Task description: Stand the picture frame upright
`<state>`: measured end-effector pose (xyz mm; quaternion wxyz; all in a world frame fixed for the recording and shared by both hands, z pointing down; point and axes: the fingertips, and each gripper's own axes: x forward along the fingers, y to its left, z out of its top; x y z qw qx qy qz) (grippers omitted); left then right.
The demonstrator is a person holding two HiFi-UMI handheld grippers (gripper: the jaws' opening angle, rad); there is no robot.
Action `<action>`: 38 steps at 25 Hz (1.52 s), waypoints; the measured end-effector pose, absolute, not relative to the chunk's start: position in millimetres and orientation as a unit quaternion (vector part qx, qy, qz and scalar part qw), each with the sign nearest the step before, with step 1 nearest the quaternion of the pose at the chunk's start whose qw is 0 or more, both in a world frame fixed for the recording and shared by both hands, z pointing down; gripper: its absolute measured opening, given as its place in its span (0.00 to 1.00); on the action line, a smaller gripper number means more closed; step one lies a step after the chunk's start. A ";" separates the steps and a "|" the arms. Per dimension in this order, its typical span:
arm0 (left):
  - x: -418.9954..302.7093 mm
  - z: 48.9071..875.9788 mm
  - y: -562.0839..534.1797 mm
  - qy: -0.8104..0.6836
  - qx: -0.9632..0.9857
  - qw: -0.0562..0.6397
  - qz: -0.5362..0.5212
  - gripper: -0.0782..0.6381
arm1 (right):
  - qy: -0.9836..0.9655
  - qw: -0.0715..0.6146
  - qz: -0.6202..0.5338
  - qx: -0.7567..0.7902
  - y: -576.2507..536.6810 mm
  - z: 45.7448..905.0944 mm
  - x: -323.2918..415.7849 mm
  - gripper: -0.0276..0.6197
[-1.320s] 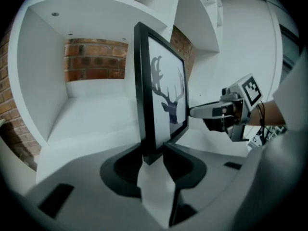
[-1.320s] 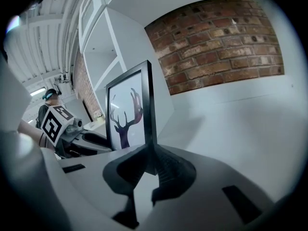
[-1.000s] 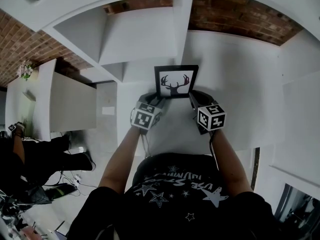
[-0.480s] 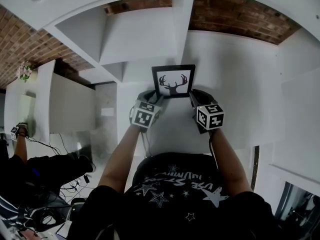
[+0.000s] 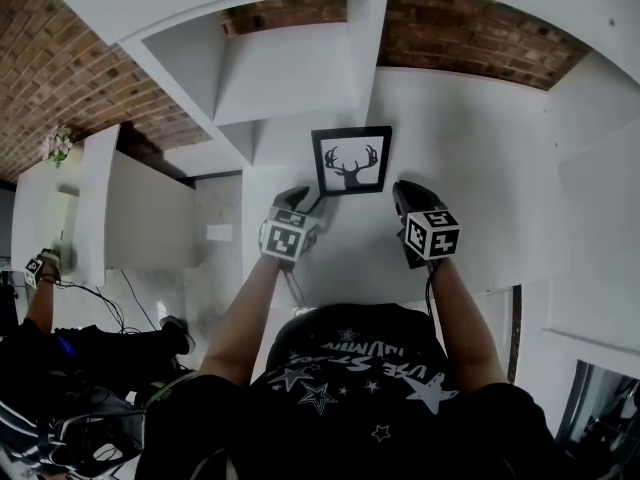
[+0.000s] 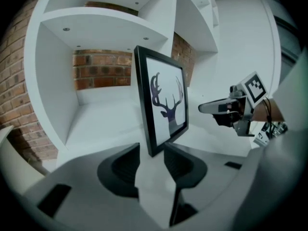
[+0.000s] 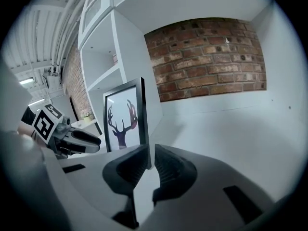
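A black picture frame (image 5: 350,161) with a deer-antler print stands upright on the white shelf (image 5: 470,158). My left gripper (image 5: 311,201) sits at the frame's lower left corner. In the left gripper view the frame (image 6: 161,105) has that corner right at my left gripper's (image 6: 151,150) wide-open jaws, with bare white showing beside it. My right gripper (image 5: 401,190) hovers a little right of the frame, apart from it. In the right gripper view the frame (image 7: 126,119) stands beyond my right gripper (image 7: 147,154). Its jaws stand a narrow slit apart with nothing in them.
White shelf compartments (image 5: 285,68) rise behind and left of the frame, backed by a brick wall (image 5: 480,28). A vertical divider (image 5: 365,58) stands just behind the frame. A white counter with a small flower pot (image 5: 55,145) lies far left.
My right gripper has drawn back from the frame's right edge and shifted right. The left gripper has stayed at the lower left corner. The frame keeps standing.
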<state>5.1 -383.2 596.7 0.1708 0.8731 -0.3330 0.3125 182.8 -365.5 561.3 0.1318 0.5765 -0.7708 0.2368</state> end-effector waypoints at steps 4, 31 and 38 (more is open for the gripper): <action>-8.4 583.2 -370.9 -0.346 0.876 0.169 0.289 0.31 | -0.763 0.122 0.231 0.592 -349.1 550.1 181.1 0.11; -94.9 539.8 -218.8 -0.300 0.912 0.183 0.214 0.22 | -0.682 0.108 0.236 0.684 -143.2 526.2 133.6 0.09; -110.6 537.7 -188.8 -0.301 0.910 0.207 0.193 0.15 | -0.690 0.111 0.255 0.668 -127.5 535.5 118.7 0.09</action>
